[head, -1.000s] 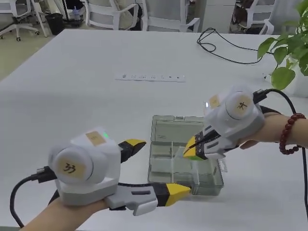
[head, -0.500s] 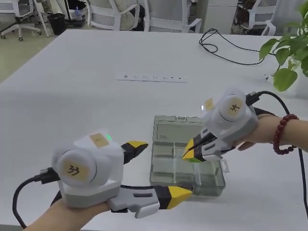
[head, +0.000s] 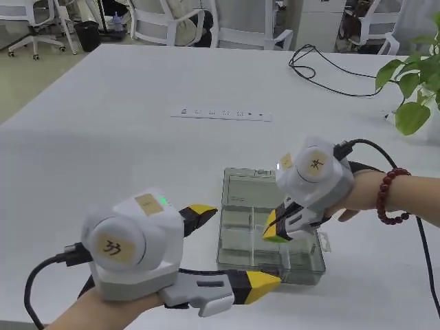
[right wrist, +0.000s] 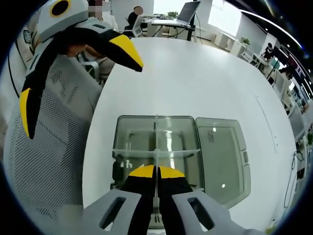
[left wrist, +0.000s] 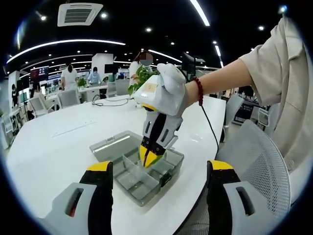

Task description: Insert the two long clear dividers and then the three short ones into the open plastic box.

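Observation:
The open clear plastic box (head: 237,251) lies on the white table, its lid (head: 256,184) flat behind it. My right gripper (head: 274,234) is over the box's right half, shut on a thin clear divider (right wrist: 156,193) that shows edge-on between its jaws and reaches down into the box (right wrist: 134,139). Clear dividers stand inside; one crosses just ahead of the tips (right wrist: 171,153). My left gripper (head: 234,245) is open and holds nothing, its jaws spread beside the box's near left corner. In the left gripper view the right gripper (left wrist: 148,157) points down into the box (left wrist: 128,182).
A white power strip (head: 220,113) lies farther back on the table, and a black cable (head: 323,69) loops at the far right. A potted plant (head: 412,89) stands at the right edge. Office chairs line the table's far side.
My right gripper has sunk a little lower into the box with the divider. The left gripper has held its place; the head camera has shifted slightly.

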Demonstrator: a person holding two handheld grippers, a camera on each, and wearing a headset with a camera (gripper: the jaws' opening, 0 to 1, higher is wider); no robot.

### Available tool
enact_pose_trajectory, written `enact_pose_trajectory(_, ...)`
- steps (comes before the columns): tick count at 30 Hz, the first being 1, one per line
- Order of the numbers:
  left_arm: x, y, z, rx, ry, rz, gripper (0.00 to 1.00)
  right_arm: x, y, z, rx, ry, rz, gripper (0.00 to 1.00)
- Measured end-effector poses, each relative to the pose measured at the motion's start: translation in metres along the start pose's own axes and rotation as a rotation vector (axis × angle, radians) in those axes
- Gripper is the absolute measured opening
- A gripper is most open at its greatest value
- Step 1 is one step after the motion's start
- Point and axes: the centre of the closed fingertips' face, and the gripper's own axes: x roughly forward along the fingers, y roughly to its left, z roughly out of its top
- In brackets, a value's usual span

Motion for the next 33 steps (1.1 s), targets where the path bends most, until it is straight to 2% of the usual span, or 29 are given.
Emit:
enact_pose_trajectory(8,-0.001,0.000,-0.001,0.002,0.003,0.005,0.80,0.012,0.002,-0.008,-0.014,0.085,0.016,0.02)
enact_pose_trajectory(21,-0.001,0.001,-0.003,0.002,0.004,0.011,0.80,0.016,0.002,-0.012,-0.025,0.178,0.026,0.02)
enact_pose_trajectory(23,-0.001,0.002,-0.003,0.001,0.003,0.014,0.80,0.016,0.002,-0.013,-0.033,0.185,0.019,0.02)
enact_pose_trajectory(25,-0.001,0.002,-0.003,0.000,0.002,0.014,0.80,0.016,0.001,-0.013,-0.010,0.192,0.011,0.03)
enact_pose_trajectory(29,-0.002,0.003,-0.002,0.003,0.004,0.016,0.80,0.016,0.001,-0.015,-0.035,0.190,0.001,0.04)
enact_pose_trajectory(33,-0.002,0.005,-0.002,0.003,0.009,0.023,0.81,0.014,0.001,-0.015,-0.010,0.167,-0.002,0.07)
